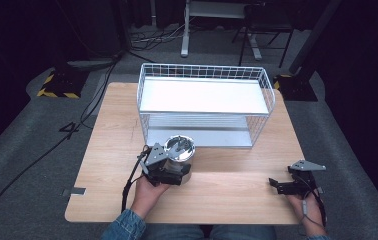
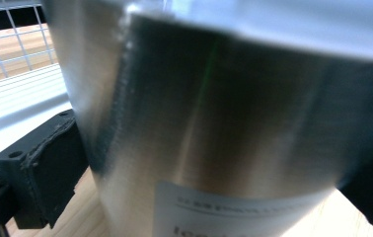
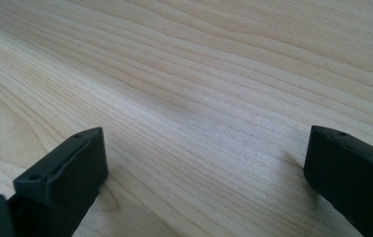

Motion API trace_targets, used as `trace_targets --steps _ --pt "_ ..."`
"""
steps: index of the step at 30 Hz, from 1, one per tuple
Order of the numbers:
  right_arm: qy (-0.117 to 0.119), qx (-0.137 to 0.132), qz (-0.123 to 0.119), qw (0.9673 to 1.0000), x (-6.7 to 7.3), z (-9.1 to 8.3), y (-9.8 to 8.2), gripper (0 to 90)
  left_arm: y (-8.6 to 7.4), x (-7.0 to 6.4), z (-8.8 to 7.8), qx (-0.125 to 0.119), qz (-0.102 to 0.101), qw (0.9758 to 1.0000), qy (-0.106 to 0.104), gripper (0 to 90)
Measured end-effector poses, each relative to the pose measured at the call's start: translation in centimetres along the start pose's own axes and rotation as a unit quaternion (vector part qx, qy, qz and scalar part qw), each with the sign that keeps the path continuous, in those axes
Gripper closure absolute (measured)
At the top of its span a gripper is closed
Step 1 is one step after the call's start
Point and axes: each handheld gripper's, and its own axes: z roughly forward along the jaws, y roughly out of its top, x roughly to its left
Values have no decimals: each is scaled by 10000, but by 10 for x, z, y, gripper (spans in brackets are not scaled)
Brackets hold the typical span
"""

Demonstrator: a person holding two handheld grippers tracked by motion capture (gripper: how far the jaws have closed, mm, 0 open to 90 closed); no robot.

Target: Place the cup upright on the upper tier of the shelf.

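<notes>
Steel canister (image 1: 179,151): we see a shiny metal cylinder standing upright on the table, just in front of the wire rack, toward the rack's left half; its top is open toward the high view.
Left jaws: we see one black jaw on each side of the steel canister (image 2: 214,128) in the left gripper view, pressed against its brushed wall, so the pair pinches the cylinder.
Canister label: we note a white sticker low on the wall, its print too blurred to read.
Left gripper (image 1: 169,167): we find it at the near side of the cylinder, held by the person's left hand (image 1: 149,189), in front of the rack.
Right jaws: we see them spread wide in the right gripper view, with bare wood between them and nothing gripped.
Right gripper (image 1: 282,186): we find it low over the table, well apart from the canister, in front of the rack's right end.
Wire rack (image 1: 204,75): we see a white two-level mesh shelf at the far middle of the table.
Table (image 1: 112,130): we see a light wood top.
</notes>
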Motion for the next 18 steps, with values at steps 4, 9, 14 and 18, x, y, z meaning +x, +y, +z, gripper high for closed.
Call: trace_targets --steps 4,9,14,18 --pt "-4 -2 4 10000 0 0 0 35 -2 -1 3 -71 12 10000 -4 0" --pt "-23 -1 19 10000 0 0 0 40 -2 -3 5 -73 164 9998 104 15" --pt "-28 -6 22 10000 0 0 0 43 -3 -3 4 -92 247 9996 133 23" --pt "-12 -21 -2 10000 0 -1 0 58 -3 -2 4 -89 258 9996 120 24"
